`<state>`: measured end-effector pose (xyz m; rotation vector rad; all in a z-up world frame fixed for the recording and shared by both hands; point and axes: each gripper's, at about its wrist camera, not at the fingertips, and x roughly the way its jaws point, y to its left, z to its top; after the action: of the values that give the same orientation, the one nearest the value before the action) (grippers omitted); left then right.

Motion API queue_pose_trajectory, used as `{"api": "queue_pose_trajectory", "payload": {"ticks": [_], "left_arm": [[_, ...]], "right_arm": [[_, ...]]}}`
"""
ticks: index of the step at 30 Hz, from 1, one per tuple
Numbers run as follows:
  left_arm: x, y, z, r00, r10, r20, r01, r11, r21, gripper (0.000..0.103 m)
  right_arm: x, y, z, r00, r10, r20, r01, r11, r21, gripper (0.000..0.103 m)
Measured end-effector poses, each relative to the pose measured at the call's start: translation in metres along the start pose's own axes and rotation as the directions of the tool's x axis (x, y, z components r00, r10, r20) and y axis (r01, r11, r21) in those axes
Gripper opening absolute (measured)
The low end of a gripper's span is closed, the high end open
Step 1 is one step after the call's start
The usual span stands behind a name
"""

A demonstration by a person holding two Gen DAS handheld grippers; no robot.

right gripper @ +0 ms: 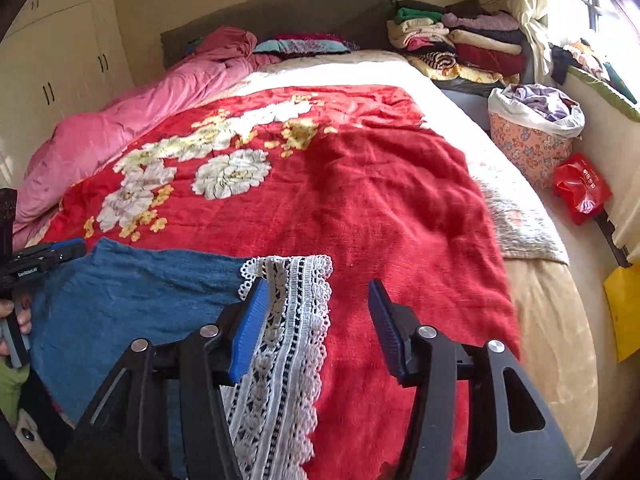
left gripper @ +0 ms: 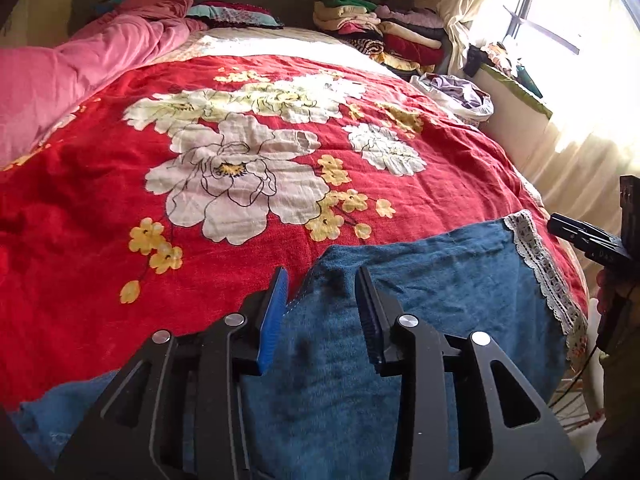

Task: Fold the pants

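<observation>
Here, line by line:
Pants (left gripper: 400, 280): blue, soft-looking cloth, spread flat across the near end of the bed, at six o'clock in both wrist views.
Lace trim (right gripper: 292, 320): white openwork band along one edge of the pants, lying on the red blanket; at four o'clock of the blue cloth in the left wrist view.
Left gripper (left gripper: 322, 312): over the blue cloth, jaws parted with a clear gap, nothing pinched; blue pad at nine o'clock, dark pad at three o'clock; also seen at the nine o'clock edge of the right wrist view, beside the pants' corner.
Right gripper (right gripper: 320, 328): over the lace trim and the red blanket, jaws spread wide, gripping nothing; lace below the left pad, not pressed by it as far as visible.
Red blanket (left gripper: 160, 220): large white and yellow flowers, under the pants, covering most of the bed.
Pink quilt (right gripper: 132, 128): bunched along the bed's ten o'clock side.
Folded clothes (right gripper: 468, 40): stacked at one o'clock, by the headboard.
Basket (right gripper: 532, 144): floral, white liner, full of pale cloth, at two o'clock beside the bed.
Red bag (right gripper: 580, 188): on the floor, just beside the basket.
Hand (right gripper: 16, 312): at nine o'clock, on the left gripper's handle.
</observation>
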<state>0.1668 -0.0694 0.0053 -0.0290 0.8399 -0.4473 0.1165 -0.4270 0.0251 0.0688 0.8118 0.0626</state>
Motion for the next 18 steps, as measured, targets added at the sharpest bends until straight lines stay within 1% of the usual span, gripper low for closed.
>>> {"api": "queue_pose_trajectory", "payload": {"ticks": [3, 5, 7, 8, 9, 11, 13, 14, 16, 17, 18], "left_arm": [[-0.022, -0.001, -0.010, 1.000, 0.009, 0.020, -0.008, 1.000, -0.008, 0.037], [-0.033, -0.001, -0.023, 1.000, 0.010, 0.025, -0.009, 1.000, -0.017, 0.040], [-0.044, -0.003, -0.042, 1.000, 0.017, 0.017, -0.017, 1.000, -0.019, 0.042], [-0.046, -0.004, -0.053, 1.000, 0.019, 0.001, -0.019, 1.000, -0.023, 0.042], [-0.047, -0.005, -0.061, 1.000, 0.014, -0.013, -0.014, 1.000, -0.021, 0.045], [-0.048, -0.008, -0.079, 0.998, 0.010, -0.057, -0.011, 1.000, -0.024, 0.048], [-0.048, -0.011, -0.093, 0.997, 0.009, -0.076, -0.011, 1.000, -0.019, 0.049], [-0.048, -0.012, -0.097, 0.997, 0.020, -0.079, -0.021, 1.000, -0.007, 0.051], [-0.046, -0.009, -0.104, 0.992, 0.079, -0.094, -0.077, 0.997, 0.023, 0.054], [-0.044, -0.003, -0.105, 0.989, 0.107, -0.106, -0.106, 0.994, 0.012, 0.054], [-0.043, 0.004, -0.106, 0.986, 0.115, -0.118, -0.117, 0.993, -0.010, 0.054]], "right_arm": [[-0.035, 0.010, -0.014, 0.999, -0.008, 0.044, 0.010, 1.000, -0.027, 0.055], [-0.053, 0.022, -0.027, 0.998, -0.006, 0.061, 0.010, 0.998, -0.064, 0.055], [-0.063, 0.036, -0.040, 0.997, 0.005, 0.072, 0.001, 0.996, -0.087, 0.055], [-0.065, 0.044, -0.048, 0.998, 0.021, 0.063, -0.015, 0.995, -0.095, 0.055], [-0.064, 0.054, -0.056, 0.999, 0.025, 0.047, -0.019, 0.994, -0.112, 0.055], [-0.062, 0.080, -0.074, 0.999, 0.017, 0.033, -0.011, 0.984, -0.178, 0.055], [-0.057, 0.102, -0.086, 0.999, 0.038, 0.024, -0.032, 0.975, -0.218, 0.055], [-0.054, 0.109, -0.089, 0.998, 0.053, 0.015, -0.048, 0.973, -0.226, 0.055], [-0.045, 0.116, -0.092, 0.998, 0.059, -0.015, -0.061, 0.974, -0.219, 0.055], [-0.041, 0.116, -0.093, 0.998, 0.042, -0.036, -0.049, 0.977, -0.210, 0.055], [-0.036, 0.113, -0.094, 0.998, 0.019, -0.053, -0.030, 0.979, -0.202, 0.055]]}}
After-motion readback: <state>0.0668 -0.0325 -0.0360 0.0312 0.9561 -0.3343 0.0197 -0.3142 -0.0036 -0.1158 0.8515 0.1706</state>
